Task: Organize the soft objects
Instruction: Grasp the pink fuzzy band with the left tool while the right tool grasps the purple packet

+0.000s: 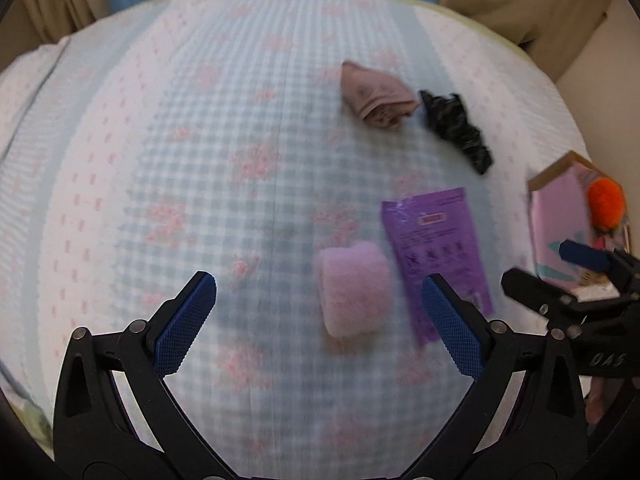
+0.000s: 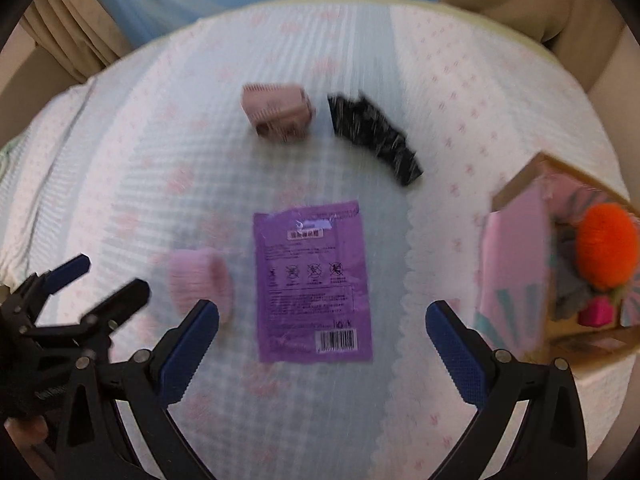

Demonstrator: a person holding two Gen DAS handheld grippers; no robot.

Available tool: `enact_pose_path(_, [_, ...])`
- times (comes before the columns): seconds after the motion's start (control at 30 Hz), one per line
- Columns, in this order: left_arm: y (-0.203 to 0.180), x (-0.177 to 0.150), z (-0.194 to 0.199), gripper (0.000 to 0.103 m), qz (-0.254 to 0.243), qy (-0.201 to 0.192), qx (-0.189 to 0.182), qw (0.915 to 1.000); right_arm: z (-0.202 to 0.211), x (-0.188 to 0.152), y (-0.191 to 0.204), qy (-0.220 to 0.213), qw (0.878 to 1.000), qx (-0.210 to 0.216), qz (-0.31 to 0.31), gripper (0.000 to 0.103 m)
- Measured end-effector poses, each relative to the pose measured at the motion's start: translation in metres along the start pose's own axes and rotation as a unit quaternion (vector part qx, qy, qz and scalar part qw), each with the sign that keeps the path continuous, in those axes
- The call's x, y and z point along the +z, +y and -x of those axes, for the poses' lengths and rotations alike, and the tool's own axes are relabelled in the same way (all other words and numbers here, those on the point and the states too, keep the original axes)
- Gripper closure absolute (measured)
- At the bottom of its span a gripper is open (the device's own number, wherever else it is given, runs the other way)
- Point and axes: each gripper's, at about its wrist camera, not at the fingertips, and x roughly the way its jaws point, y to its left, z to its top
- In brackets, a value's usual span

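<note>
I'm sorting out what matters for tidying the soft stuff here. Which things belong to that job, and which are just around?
Job:
pink fluffy roll
folded pink cloth
black scrunchie
purple packet
box
orange pompom

Just around:
bedspread
curtains

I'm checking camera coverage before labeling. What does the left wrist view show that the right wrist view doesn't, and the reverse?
Only the left wrist view shows the right gripper from the side, near the box.

Only the right wrist view shows the left gripper from the side, the barcode on the purple packet, and deeper into the box: a bright pink item and grey fabric under the orange pompom.

Both show the bedspread, fuzzy pink roll, folded pink cloth, black scrunchie, packet, box and pompom. Both grippers' jaws are open.
</note>
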Motion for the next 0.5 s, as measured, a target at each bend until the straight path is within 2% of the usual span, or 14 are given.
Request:
enact_pose_path(0.17, [0.004, 0.004, -0.033, 0.002, 0.007, 0.016, -0.015, 0.9997, -0.053, -0.004, -0.001, 0.028, 1.0, -0.011, 0.006, 0.0])
enact_pose_path(0.43, [-0.008, 0.001, -0.066, 0.002, 0.001, 0.045, -0.028, 0.9986, -0.092, -0.02, 0.011, 0.037, 0.998, -0.007, 0.042, 0.0])
enact_pose_path(0.5, [-0.011, -0.002, -0.075, 0.005, -0.005, 0.054, -0.028, 0.9981, -0.099, -0.022, 0.015, 0.033, 0.998, -0.012, 0.053, 0.0])
